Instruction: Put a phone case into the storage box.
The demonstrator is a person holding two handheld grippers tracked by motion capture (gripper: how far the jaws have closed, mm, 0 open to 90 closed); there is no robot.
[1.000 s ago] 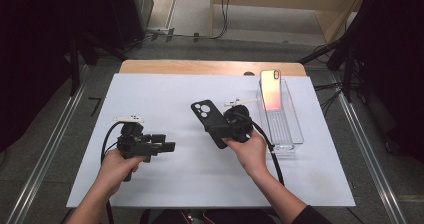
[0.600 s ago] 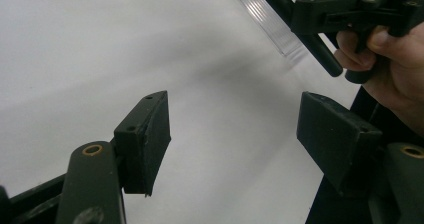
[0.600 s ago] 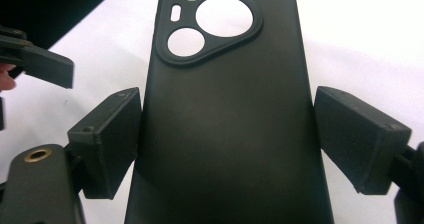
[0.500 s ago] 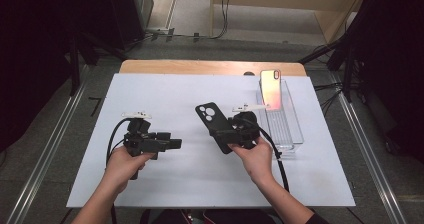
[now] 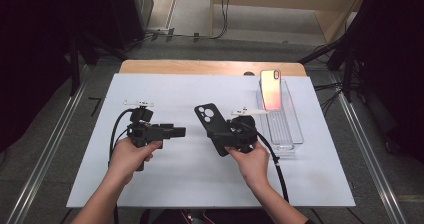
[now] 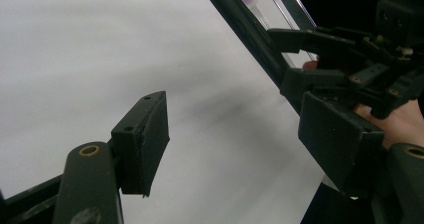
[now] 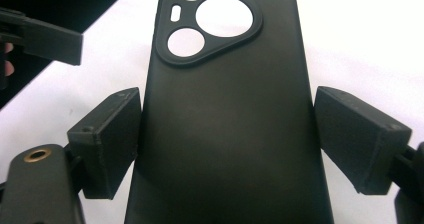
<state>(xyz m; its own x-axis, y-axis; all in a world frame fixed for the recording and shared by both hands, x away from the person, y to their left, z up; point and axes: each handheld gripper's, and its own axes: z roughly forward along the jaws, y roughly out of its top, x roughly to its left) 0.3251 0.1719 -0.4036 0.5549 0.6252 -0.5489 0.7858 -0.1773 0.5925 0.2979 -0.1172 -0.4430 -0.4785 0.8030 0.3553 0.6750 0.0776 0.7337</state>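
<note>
Black phone case [image 7: 227, 129] in right gripper [image 7: 227, 144]

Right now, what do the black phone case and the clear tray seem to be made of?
The phone case looks like soft matte silicone or rubbery plastic: an even black surface with only a dull sheen and rounded camera cutouts. Whether it bends, the look does not tell. The tray seems to be clear hard plastic, perhaps acrylic: the white table surface shows through its straight, glossy walls.
</note>
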